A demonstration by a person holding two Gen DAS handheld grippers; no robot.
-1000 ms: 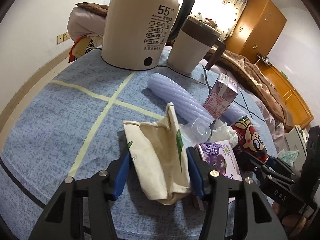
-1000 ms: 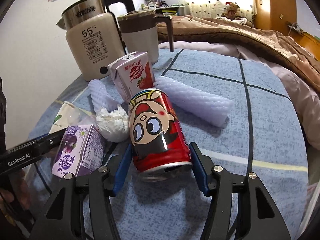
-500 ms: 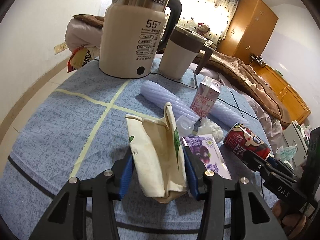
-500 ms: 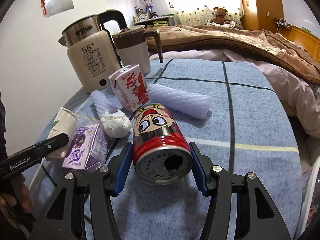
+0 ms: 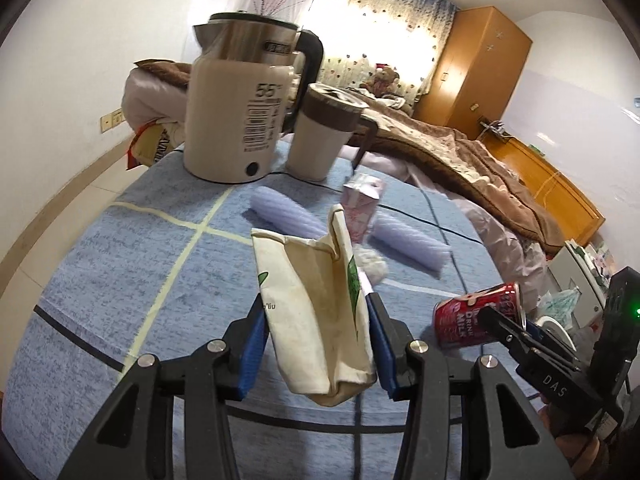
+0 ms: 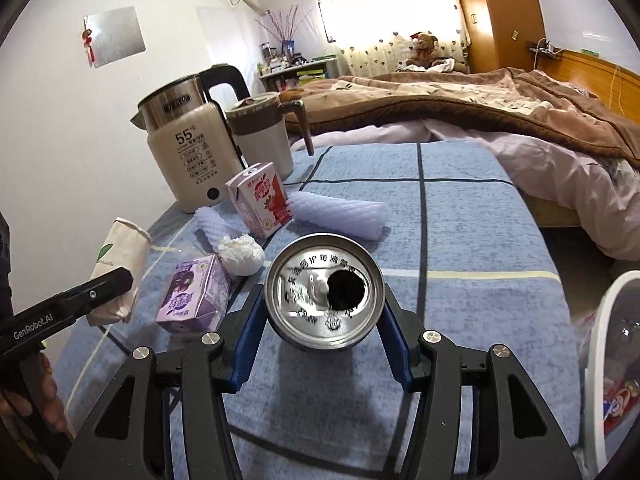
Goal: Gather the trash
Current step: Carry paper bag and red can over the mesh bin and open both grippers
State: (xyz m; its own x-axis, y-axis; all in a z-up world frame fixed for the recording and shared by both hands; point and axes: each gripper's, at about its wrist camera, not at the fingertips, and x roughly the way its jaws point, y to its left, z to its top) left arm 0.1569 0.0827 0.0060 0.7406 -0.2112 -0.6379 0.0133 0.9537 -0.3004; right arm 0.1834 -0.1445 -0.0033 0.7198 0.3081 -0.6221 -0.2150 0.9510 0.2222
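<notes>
We see the left gripper point(image 5: 316, 344) pinching a cream cloth pouch point(image 5: 316, 312) between its blue pads, the pouch lifted clear of the blue checked tablecloth point(image 5: 140, 264). The right gripper point(image 6: 324, 320) has its jaws closing on a red drink can point(image 6: 325, 295), pads against its sides, the opened top facing the camera; the can is off the cloth. Left on the table, toward its far edge, are a strawberry milk carton point(image 6: 260, 204), two lavender foam sleeves point(image 6: 340, 216), a crumpled white tissue point(image 6: 241, 254) and a purple juice carton point(image 6: 194, 300). An electric kettle point(image 6: 188, 160) and a lidded jug point(image 6: 264, 140) stand at the far edge.
</notes>
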